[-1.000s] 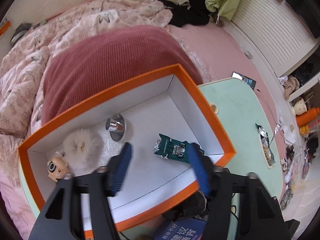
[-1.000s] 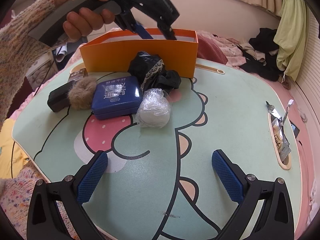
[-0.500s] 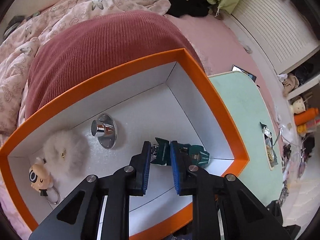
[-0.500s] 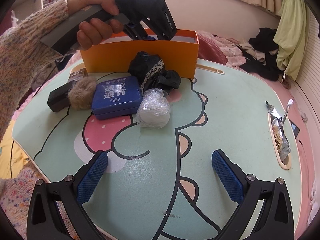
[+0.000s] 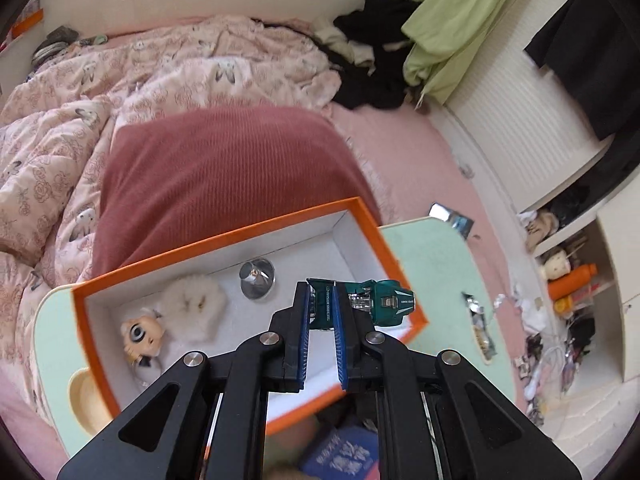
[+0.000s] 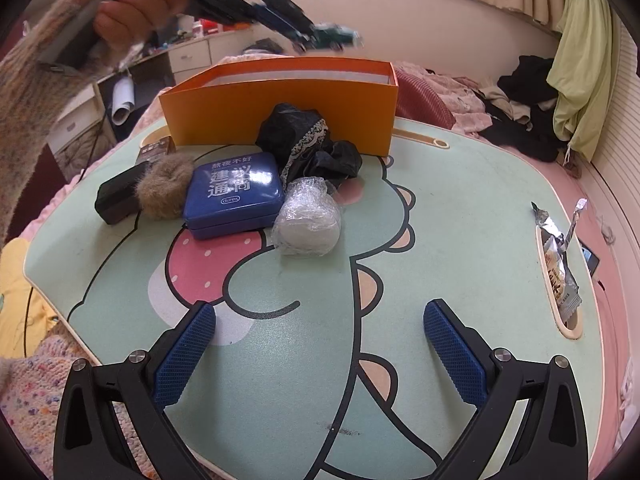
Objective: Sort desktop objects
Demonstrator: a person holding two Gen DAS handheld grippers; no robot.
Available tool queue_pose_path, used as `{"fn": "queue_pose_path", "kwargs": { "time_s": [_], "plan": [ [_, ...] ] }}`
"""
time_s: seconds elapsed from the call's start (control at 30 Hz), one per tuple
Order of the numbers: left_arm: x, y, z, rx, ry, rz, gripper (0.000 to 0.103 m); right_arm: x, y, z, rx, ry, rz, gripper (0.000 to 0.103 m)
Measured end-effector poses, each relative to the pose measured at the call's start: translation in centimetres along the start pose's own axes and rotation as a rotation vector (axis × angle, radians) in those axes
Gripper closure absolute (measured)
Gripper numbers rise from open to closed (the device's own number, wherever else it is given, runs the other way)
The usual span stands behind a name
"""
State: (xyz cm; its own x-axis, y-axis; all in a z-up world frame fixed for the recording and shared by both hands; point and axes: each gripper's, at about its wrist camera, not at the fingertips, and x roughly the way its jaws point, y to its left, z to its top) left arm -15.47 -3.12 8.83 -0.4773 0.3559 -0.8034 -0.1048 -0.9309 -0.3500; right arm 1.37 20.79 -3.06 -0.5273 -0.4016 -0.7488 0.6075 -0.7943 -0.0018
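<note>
My left gripper point(image 5: 321, 300) is shut on a green toy car point(image 5: 372, 301) and holds it in the air above the orange box point(image 5: 224, 236). The box holds a white fluffy ball point(image 5: 194, 306), a small doll point(image 5: 141, 335) and a silver funnel-shaped piece point(image 5: 257, 280). In the right wrist view the left gripper with the green car point(image 6: 334, 36) hangs above the orange box point(image 6: 280, 108). My right gripper point(image 6: 318, 344) is open and empty, low over the table near its front.
On the mint cartoon table point(image 6: 440, 208) in front of the box lie a blue tin point(image 6: 232, 192), a brown fur ball point(image 6: 164, 184), a black case point(image 6: 118, 196), black cloth point(image 6: 308, 144) and a bubble-wrapped lump point(image 6: 308, 218). A snack packet point(image 6: 560, 276) lies at the right edge.
My left gripper closed on the green car inside the box, then lifted it up out of the box. The right gripper has not moved.
</note>
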Motion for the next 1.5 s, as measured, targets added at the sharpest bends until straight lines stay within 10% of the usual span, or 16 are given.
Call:
{"fn": "queue_pose_path", "kwargs": {
  "time_s": [0.4,0.6,0.7,0.77,1.0,1.2,1.5],
  "plan": [
    [-1.9,3.0,-10.6,-0.092,-0.002,0.130,0.091,0.0,-0.1,-0.1,0.000,-0.001,0.000,0.000],
    [-1.7,4.3,-12.4,-0.219,-0.082,0.038,0.090,-0.1,-0.1,-0.1,0.000,-0.001,0.000,0.000],
    [-4.1,2.6,-14.0,-0.153,-0.167,0.093,0.065,-0.1,-0.1,-0.1,0.000,-0.001,0.001,0.000],
    [-5.5,1.2,-15.8,-0.085,-0.220,0.159,0.022,-0.1,-0.1,-0.1,0.000,-0.001,0.001,0.000],
    [-5.8,-2.7,-25.4,0.123,-0.394,0.462,0.019,-0.1,-0.2,-0.1,0.000,-0.001,0.000,0.000],
    [-1.6,-1.4,-27.9,0.121,-0.341,0.570,0.017,-0.1,-0.2,-0.2,-0.002,0.002,-0.002,0.000],
    [-0.1,3.7,-26.7,-0.001,-0.327,0.442,0.000,-0.2,-0.2,-0.1,-0.009,-0.004,-0.003,0.000]
  ]
}}
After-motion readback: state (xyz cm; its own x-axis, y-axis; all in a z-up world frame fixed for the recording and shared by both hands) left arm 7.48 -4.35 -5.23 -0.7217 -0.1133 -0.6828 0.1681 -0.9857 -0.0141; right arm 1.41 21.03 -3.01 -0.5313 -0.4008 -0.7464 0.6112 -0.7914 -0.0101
